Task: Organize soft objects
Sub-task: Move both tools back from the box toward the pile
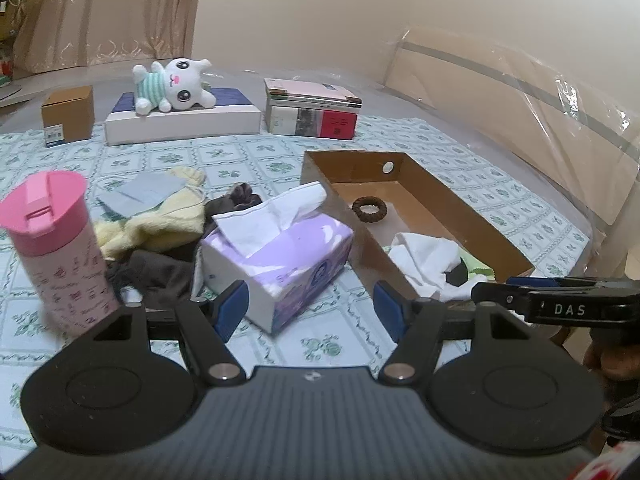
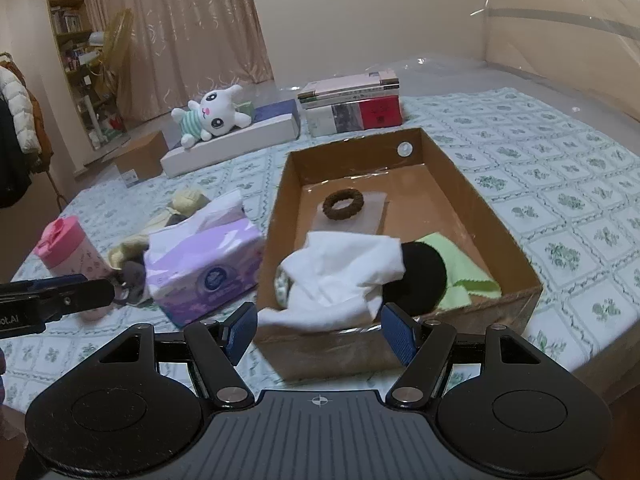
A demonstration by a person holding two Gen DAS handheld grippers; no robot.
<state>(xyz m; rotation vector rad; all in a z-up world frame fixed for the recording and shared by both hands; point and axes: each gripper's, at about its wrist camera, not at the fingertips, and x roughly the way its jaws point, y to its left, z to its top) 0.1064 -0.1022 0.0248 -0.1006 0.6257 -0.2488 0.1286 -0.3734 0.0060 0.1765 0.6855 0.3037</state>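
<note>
The right gripper (image 2: 319, 333) and left gripper (image 1: 310, 308) angle downward, jaws spread wide, holding nothing. The cardboard box (image 2: 532, 284) contains a white cloth (image 2: 340, 272), green cloth (image 2: 464, 268), black pad (image 2: 424, 276) and brown ring (image 2: 343, 203).

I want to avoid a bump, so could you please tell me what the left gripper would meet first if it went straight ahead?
Most likely the purple tissue box: it lies right ahead of the open left gripper, between its fingers' line, though depth is hard to judge.

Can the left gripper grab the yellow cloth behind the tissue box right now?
Probably not straight on. The left gripper is open and empty, but the tissue box sits right in front of it, with the yellow cloth behind and to the left, beside the pink cup. It would likely need to swing left first.
</note>
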